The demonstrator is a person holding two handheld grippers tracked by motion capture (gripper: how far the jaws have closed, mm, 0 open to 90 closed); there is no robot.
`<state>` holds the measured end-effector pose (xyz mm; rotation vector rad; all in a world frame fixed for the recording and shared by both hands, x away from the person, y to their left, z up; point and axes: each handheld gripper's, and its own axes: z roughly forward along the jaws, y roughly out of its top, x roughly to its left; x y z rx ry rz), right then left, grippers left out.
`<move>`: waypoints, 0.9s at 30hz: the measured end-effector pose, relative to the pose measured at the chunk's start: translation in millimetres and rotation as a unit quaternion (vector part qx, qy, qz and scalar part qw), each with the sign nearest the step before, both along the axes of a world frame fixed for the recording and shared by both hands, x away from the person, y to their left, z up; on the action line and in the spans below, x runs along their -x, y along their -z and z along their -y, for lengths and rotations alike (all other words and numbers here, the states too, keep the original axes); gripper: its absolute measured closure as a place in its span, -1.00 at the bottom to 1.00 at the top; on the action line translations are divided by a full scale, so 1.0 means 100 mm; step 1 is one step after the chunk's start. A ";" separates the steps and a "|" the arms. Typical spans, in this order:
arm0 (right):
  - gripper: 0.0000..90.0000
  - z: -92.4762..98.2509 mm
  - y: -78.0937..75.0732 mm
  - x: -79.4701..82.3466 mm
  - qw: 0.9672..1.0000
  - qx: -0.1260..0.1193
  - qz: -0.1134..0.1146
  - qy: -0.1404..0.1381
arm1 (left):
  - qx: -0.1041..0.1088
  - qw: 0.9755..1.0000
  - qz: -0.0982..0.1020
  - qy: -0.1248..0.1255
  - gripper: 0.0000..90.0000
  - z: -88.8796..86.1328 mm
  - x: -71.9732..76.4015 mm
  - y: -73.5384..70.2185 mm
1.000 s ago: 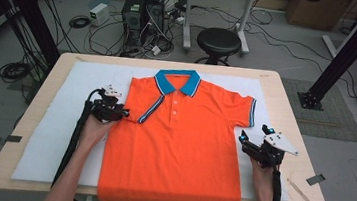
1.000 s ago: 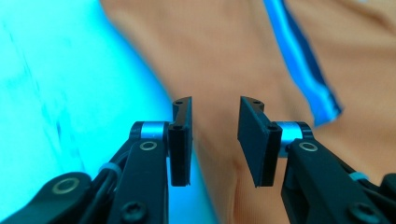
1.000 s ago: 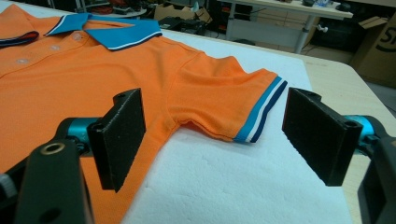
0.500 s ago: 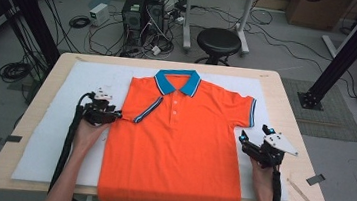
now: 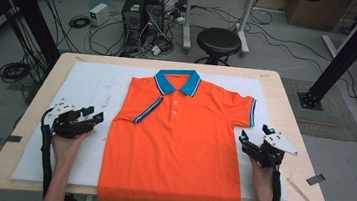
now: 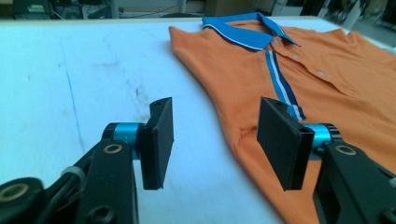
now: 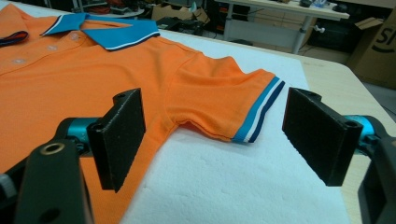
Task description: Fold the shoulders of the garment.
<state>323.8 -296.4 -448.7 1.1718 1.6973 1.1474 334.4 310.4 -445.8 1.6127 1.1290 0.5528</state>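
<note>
The left gripper [image 5: 95, 118] has just been opening, nothing between its jaws; the orange shirt [image 5: 177, 145] lies just beside it. The right gripper [image 5: 244, 138] gapes empty, seemingly near the sleeve [image 7: 224, 100].

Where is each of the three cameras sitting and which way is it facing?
High view: above the person's side of the table, looking forward and down on the shirt; both forearms enter from below, with the left hand-held gripper and right hand-held gripper.
Left gripper view: low on the left hand-held gripper, facing the folded left sleeve and collar; jaws open.
Right gripper view: low on the right hand-held gripper, facing the flat right sleeve; jaws open.
Shared: all three show the collar.
</note>
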 end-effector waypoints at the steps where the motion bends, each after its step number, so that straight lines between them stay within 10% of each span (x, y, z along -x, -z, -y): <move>1: -0.51 0.00 0.00 0.00 1.000 -0.004 -0.002 0.003 | 0.004 1.000 -0.003 -0.016 -0.09 -0.05 0.04 0.03; 7: -0.41 0.00 -0.01 -0.04 1.000 -0.004 -0.017 0.002 | 0.021 0.999 0.034 -0.024 -0.11 -0.08 0.11 0.04; 13: -0.16 0.03 -0.08 -0.30 0.995 0.008 -0.095 0.008 | 0.008 0.999 0.043 -0.018 -0.11 -0.07 0.13 0.04; 16: -0.05 0.07 -0.17 -0.52 0.990 0.006 -0.136 0.035 | 0.015 0.999 0.043 -0.018 -0.11 -0.08 0.13 0.04; 19: 0.05 0.13 -0.16 -0.78 0.978 -0.012 -0.206 0.039 | 0.016 0.999 0.045 -0.020 -0.11 -0.08 0.14 0.04; 27: 0.20 0.13 -0.04 -0.90 0.967 -0.027 -0.252 0.039 | 0.011 0.999 0.045 -0.021 -0.11 -0.06 0.14 0.04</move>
